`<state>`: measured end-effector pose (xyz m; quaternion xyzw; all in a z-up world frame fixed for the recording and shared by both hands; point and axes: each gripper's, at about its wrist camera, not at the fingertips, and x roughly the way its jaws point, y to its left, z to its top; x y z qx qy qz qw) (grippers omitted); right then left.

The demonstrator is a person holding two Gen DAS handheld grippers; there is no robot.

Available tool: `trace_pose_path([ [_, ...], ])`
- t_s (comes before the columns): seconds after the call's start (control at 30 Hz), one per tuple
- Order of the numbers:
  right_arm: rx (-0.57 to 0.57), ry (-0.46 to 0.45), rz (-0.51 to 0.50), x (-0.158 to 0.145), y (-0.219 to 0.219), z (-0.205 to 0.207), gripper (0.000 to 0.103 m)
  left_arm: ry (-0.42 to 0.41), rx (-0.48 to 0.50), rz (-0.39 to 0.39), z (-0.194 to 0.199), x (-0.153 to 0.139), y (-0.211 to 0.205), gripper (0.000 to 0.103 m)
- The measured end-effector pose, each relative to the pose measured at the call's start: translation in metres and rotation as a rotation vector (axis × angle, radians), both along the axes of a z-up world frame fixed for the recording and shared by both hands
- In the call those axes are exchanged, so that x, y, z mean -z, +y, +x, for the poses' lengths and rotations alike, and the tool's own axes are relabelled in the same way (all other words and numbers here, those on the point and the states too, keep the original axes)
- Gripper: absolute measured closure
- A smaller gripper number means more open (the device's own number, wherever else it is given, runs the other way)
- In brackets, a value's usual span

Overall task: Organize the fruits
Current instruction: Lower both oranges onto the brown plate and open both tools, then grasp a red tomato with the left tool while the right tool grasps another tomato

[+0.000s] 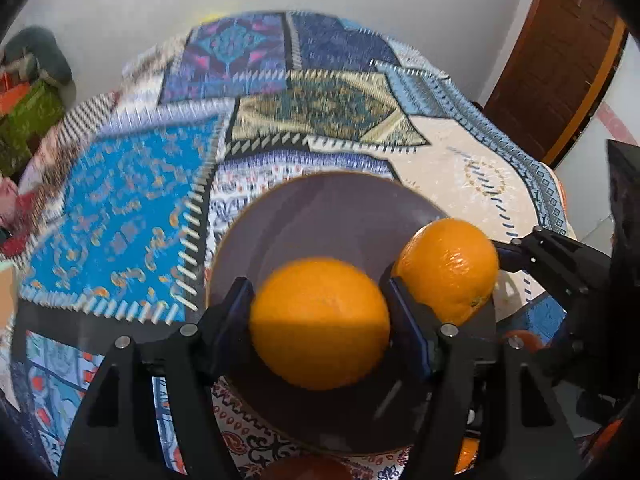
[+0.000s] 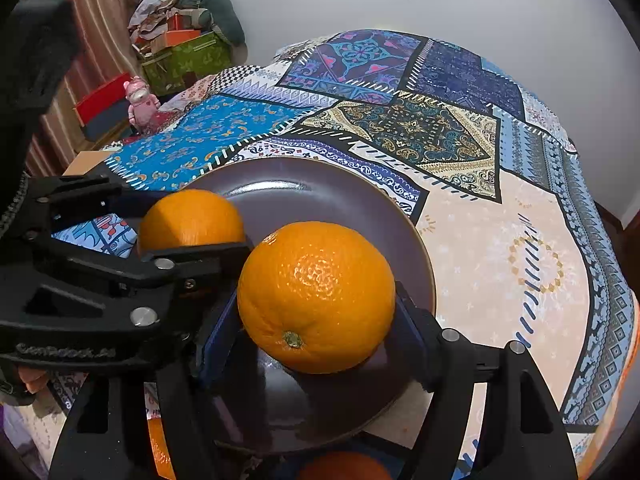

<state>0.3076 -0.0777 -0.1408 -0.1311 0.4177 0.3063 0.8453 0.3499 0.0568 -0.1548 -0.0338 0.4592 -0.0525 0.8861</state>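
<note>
Two oranges hang over a dark purple plate (image 1: 320, 208) on the patchwork tablecloth. My left gripper (image 1: 320, 314) is shut on one orange (image 1: 320, 322), its blue pads pressing both sides of the fruit. My right gripper (image 2: 318, 312) is shut on the other orange (image 2: 316, 296), stem end facing the camera. The two held fruits are side by side, nearly touching. In the left wrist view the right-hand orange (image 1: 448, 268) shows just right of mine. In the right wrist view the left-hand orange (image 2: 190, 220) sits to the left, over the plate (image 2: 320, 196) rim.
More oranges (image 2: 344, 466) lie below the plate's near edge, partly hidden by the grippers. The tablecloth (image 2: 500, 240) drops off at the right and far edges. A pink figurine (image 2: 140, 106) and stacked boxes (image 2: 184, 56) stand beyond the left side. A wooden door (image 1: 560, 52) is at the right.
</note>
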Motion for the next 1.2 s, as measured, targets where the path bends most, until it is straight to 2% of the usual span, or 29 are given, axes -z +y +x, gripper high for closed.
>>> trace_pose_path([
  [0.1,0.012,-0.013,0.008,-0.003,-0.002,-0.002,0.034,-0.046,0.007,0.025,-0.007,-0.011,-0.003,0.034],
  [0.43,0.046,-0.081,0.063,-0.034,-0.021,-0.017,0.028,-0.141,-0.041,0.03,-0.039,-0.043,0.008,0.033],
  [0.7,0.082,-0.139,0.103,-0.056,-0.046,-0.04,0.027,-0.225,-0.067,0.058,-0.082,-0.066,0.013,0.025],
  [1.0,0.12,-0.131,0.129,-0.052,-0.077,-0.067,0.027,-0.215,-0.077,0.093,-0.118,-0.054,0.017,0.021],
  [1.2,0.146,-0.114,0.096,-0.039,-0.093,-0.08,0.027,-0.187,-0.074,0.116,-0.137,-0.038,0.019,0.021],
])
